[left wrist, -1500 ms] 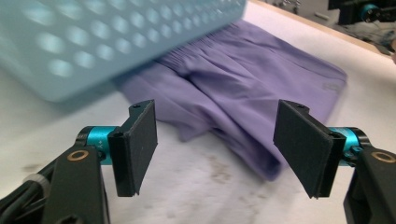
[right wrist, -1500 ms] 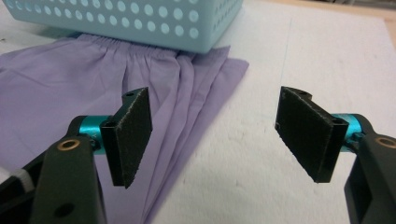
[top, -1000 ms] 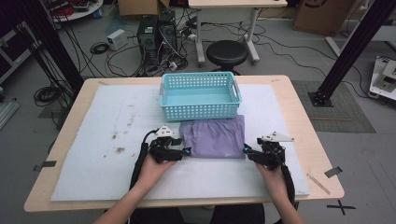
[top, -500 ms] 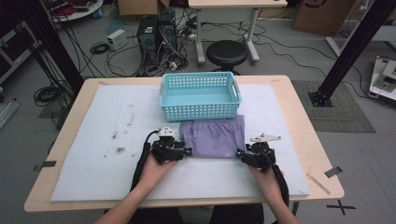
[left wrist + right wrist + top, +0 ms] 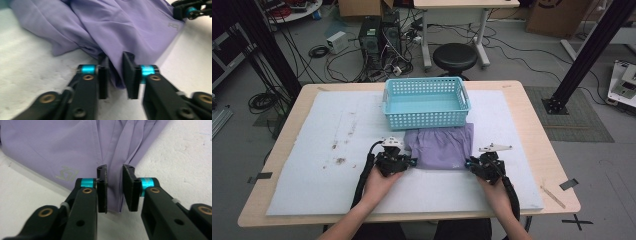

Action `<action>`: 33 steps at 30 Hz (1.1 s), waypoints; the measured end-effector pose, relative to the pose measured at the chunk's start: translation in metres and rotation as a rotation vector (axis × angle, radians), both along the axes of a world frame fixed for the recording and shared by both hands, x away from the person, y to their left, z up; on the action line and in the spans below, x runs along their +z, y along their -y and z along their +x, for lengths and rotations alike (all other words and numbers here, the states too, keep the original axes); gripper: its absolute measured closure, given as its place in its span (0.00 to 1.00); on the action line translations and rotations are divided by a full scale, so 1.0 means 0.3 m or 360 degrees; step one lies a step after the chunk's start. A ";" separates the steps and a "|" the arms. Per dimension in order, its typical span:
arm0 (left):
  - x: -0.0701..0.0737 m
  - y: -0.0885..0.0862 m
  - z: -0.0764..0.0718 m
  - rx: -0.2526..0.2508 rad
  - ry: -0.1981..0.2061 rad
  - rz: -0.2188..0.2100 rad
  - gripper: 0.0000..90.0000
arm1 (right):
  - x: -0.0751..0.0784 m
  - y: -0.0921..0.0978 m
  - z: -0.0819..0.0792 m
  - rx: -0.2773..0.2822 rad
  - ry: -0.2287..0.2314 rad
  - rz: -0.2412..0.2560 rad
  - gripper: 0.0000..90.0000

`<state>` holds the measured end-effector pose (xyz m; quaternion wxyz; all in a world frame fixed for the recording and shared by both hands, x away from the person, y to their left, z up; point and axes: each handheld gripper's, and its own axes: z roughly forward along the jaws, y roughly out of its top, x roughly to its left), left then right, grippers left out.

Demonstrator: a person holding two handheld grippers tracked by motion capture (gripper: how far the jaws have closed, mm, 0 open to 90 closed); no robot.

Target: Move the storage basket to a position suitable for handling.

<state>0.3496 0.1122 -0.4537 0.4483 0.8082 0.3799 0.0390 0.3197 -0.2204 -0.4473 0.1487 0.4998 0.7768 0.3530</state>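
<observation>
High view, cloth: the purple garment (image 5: 441, 147) lies flat on the white foam mat (image 5: 312, 150), just in front of the teal basket (image 5: 426, 102), its far edge touching the basket's near wall

High view, your left gripper (image 5: 411, 162): it sits at the garment's near left corner, your hand (image 5: 379, 181) behind it on the mat

High view, your right gripper (image 5: 468, 163): it sits at the garment's near right corner, well apart from the left one, with the cloth stretched between the two

High view, table (image 5: 532, 125): the mat covers most of its wooden top; the basket stands upright near the far edge

Left gripper view, jaws: your left gripper (image 5: 115, 76) has its jaws narrowly parted with a fold of the purple garment (image 5: 120, 27) running down between them; the pads flank the cloth, and you cannot tell whether they press on it

Left gripper view, far corner: the other gripper (image 5: 190, 11) shows at the top right, at the garment's far edge

Right gripper view, jaws: your right gripper (image 5: 114, 191) also stands narrowly parted, a pleated edge of the purple garment (image 5: 62, 145) hanging between the pads with a gap visible on each side

Right gripper view, mark: a pale logo (image 5: 65, 173) sits on the cloth just left of the jaws
</observation>
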 end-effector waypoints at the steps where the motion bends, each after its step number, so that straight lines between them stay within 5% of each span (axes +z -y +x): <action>1: 0.000 0.000 -0.003 -0.0008 -0.0009 -0.0001 0.91 | 0.000 0.000 0.000 0.0004 -0.0002 0.0004 0.88; 6: 0.002 -0.012 -0.024 -0.0003 0.0004 -0.0010 0.97 | 0.003 0.002 -0.004 0.0017 -0.0008 0.0027 0.95; 33: 0.025 -0.054 -0.189 -0.0046 0.0080 -0.0007 0.97 | 0.009 0.004 -0.128 0.0026 -0.0028 0.0078 0.97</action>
